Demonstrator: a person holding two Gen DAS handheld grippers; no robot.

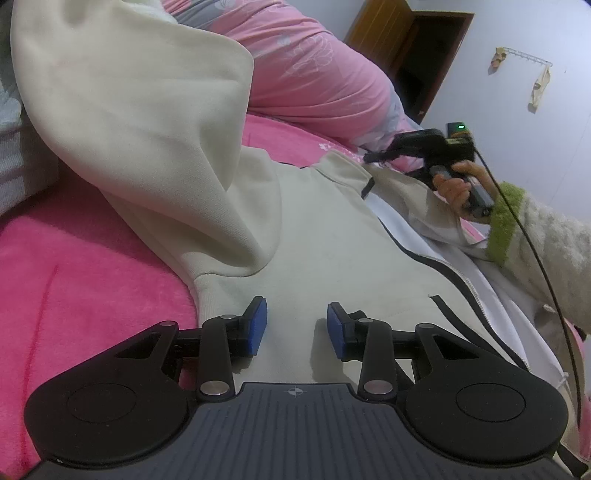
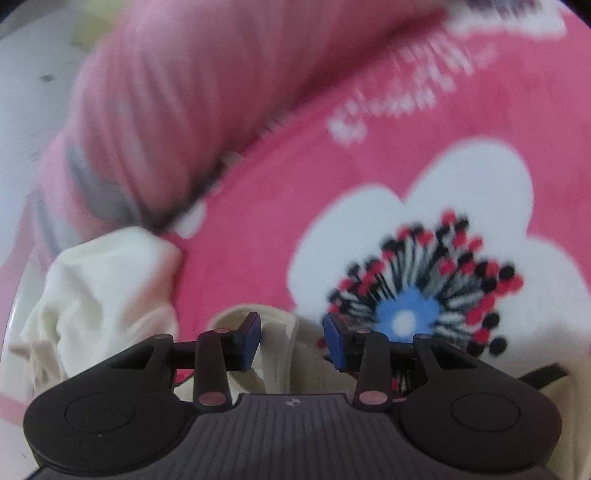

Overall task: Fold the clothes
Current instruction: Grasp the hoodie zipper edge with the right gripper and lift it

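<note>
A cream zip-up jacket [image 1: 314, 229] lies spread on a bed covered by a pink fleece blanket [image 1: 85, 288], one sleeve [image 1: 140, 122] lifted and draped above its body, a pink floral quilt [image 1: 314, 74] bunched behind. The left hand-held gripper [image 1: 297, 328] hovers over the jacket's lower front, its blue pads [image 1: 258, 325] spread apart and holding nothing. The right hand-held gripper [image 2: 291, 341] also stands open, a cream fold of the jacket lying between its parted pads above the blanket's white flower print [image 2: 424, 258].

Pink fleece blanket [image 1: 74, 280] with white flower print [image 2: 417, 229] — rolled pink quilt [image 1: 314, 74], wooden door [image 1: 384, 33], wall hook rack [image 1: 524, 59]
</note>
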